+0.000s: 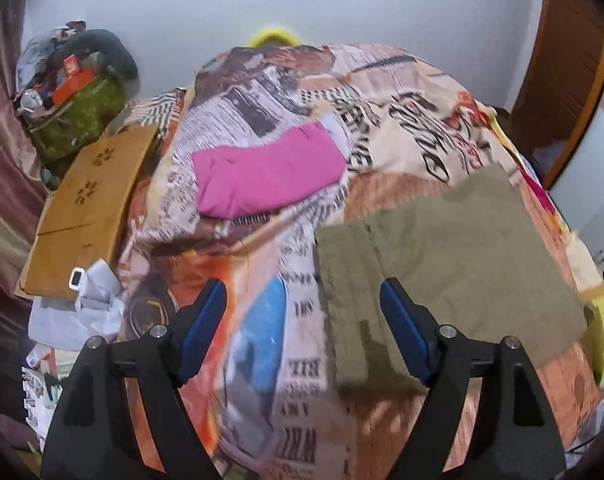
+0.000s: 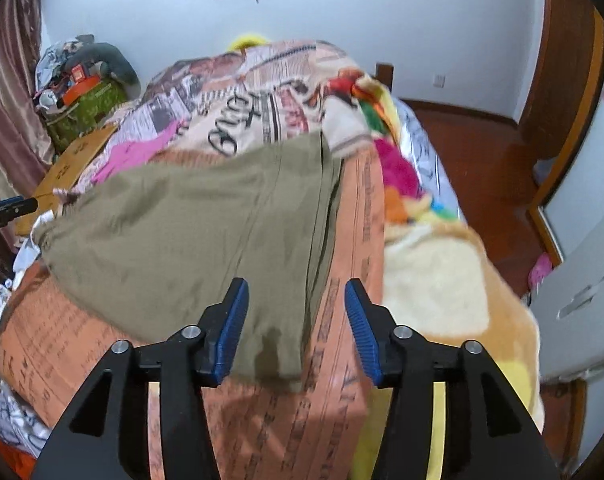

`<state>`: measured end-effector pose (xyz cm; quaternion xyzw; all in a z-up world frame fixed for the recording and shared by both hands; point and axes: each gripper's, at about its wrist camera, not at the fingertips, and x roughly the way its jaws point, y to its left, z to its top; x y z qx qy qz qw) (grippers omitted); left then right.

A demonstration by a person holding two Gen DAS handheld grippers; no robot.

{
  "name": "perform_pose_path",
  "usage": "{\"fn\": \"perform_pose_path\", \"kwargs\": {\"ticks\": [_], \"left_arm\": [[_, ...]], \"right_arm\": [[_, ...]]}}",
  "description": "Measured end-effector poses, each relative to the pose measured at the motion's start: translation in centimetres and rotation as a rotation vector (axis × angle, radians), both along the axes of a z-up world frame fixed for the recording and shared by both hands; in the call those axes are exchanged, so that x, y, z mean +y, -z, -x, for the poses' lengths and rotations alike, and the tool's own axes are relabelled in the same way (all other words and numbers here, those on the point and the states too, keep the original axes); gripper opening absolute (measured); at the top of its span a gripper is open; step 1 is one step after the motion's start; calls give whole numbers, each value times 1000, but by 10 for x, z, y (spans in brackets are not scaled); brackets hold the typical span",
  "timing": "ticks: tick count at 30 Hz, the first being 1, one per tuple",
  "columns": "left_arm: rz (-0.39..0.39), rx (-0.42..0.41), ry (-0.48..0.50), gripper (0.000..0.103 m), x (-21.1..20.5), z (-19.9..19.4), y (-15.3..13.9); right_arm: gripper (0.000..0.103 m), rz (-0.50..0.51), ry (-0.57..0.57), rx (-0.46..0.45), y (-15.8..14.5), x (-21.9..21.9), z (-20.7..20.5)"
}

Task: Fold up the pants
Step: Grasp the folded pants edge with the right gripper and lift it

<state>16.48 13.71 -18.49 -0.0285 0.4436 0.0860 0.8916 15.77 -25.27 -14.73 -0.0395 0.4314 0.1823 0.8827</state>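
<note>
1. Looking down the left wrist view, the left gripper [image 1: 304,312] stands released, jaws well spread with nothing pinched between them. The olive pants [image 1: 454,272] lie flat on the printed bedspread [image 1: 238,352], ahead of this gripper and to its right. Their near left edge runs away from the gripper just inside the right-hand finger [image 1: 402,332]; the left-hand finger is over bare bedspread. Farther ahead to the left lies a folded pink garment [image 1: 266,172], apart from the pants.

2. Looking down the right wrist view, the right gripper [image 2: 296,320] is likewise released, jaws partly apart and gripping nothing. The pants [image 2: 190,232] spread ahead and to its left, and their near right corner sits directly beneath the gap between the fingers.

3. Judgement: the folded piece lies between the two hands with its long axis running across them, left to right. Both hands are near an end; the right sits more squarely over cloth.
</note>
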Motion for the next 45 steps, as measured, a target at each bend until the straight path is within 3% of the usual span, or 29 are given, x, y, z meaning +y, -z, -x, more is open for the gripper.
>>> {"fn": "perform_pose_path", "kwargs": {"ticks": [9,14,24,28,34,36,41,45], "left_arm": [[-5,21,22,84,7,-52,6],[-3,72,26,84,7,-80,24],[29,154,24,85,12,-112,60],[41,204,18,85,15,-119,78],[67,209,8,93,20,-119,89],[73,209,9,93,20,-119,91],[50,198,25,93,18,-118,94],[-51,171,10,92,13,-115,93]], "right_arm": [[50,-5,-21,-72,-13,15,-50],[59,-19,-31,-79,-6,22,-87],[59,-46,-46,33,41,39,-167],[59,-12,-66,71,60,50,-195],[59,5,-88,97,82,61,-224],[54,12,-93,97,88,64,-228],[21,58,-102,68,96,67,-227],[8,154,-147,-2,94,73,-219]]}}
